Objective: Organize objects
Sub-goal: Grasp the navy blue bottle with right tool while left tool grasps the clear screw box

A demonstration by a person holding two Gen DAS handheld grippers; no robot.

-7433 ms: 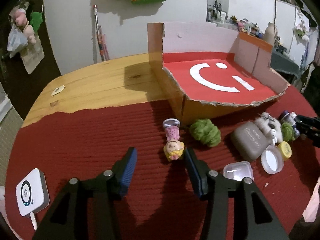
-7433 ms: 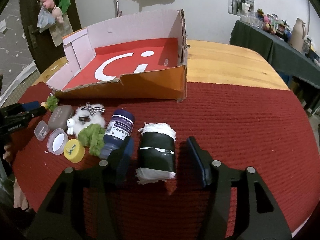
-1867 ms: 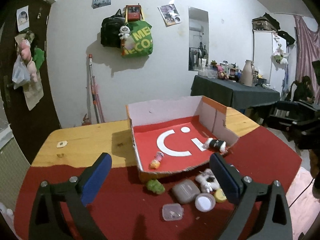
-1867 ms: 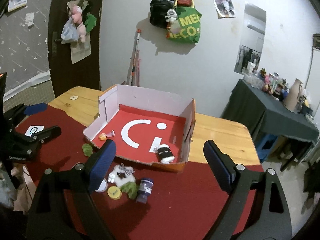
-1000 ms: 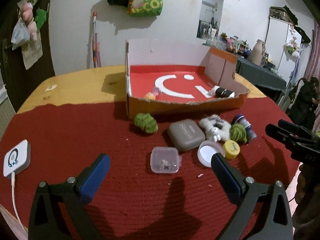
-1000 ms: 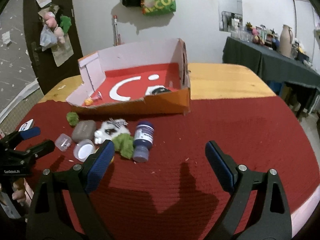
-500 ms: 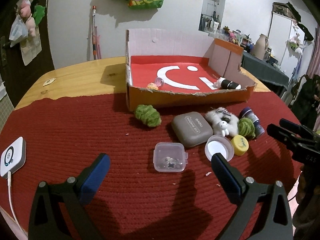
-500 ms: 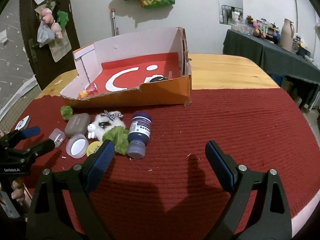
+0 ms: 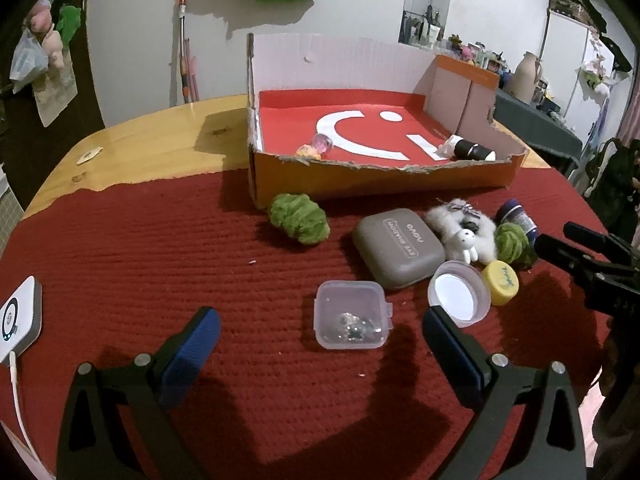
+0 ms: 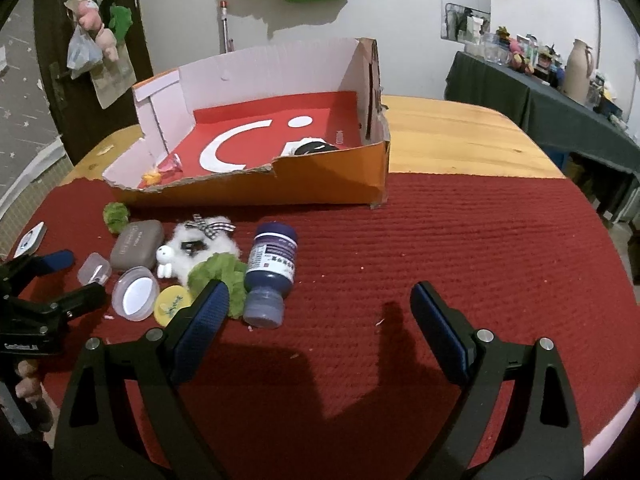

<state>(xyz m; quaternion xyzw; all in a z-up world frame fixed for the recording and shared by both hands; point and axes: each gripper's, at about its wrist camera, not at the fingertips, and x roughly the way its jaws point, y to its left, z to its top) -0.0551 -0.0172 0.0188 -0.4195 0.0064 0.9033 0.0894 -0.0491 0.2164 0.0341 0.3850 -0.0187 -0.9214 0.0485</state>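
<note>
An open cardboard box point(image 9: 372, 178) point(image 10: 320, 188) with a red floor holds a small doll point(image 9: 314, 148) and a black roll point(image 9: 470, 150). In front of it lie a green pom-pom point(image 9: 298, 218), a grey case point(image 9: 398, 246), a white plush point(image 9: 460, 232), a clear small box point(image 9: 350, 314), a white-lined lid point(image 9: 458, 298), a yellow cap point(image 9: 500, 276) and a dark blue bottle point(image 10: 272, 268). My left gripper point(image 9: 320, 338) is open, low over the mat, with the clear box between its fingers' line. My right gripper point(image 10: 320, 306) is open and empty, just right of the bottle.
A red mat point(image 10: 460, 248) covers the near half of the wooden table point(image 9: 160, 136). A white device with a cable point(image 9: 18, 320) lies at the mat's left edge. A dark-clothed side table point(image 10: 552, 104) with clutter stands to the right.
Both grippers have come down from high above the table to just over the mat and moved in toward the loose objects. The doll and black roll, earlier on the mat, lie in the box.
</note>
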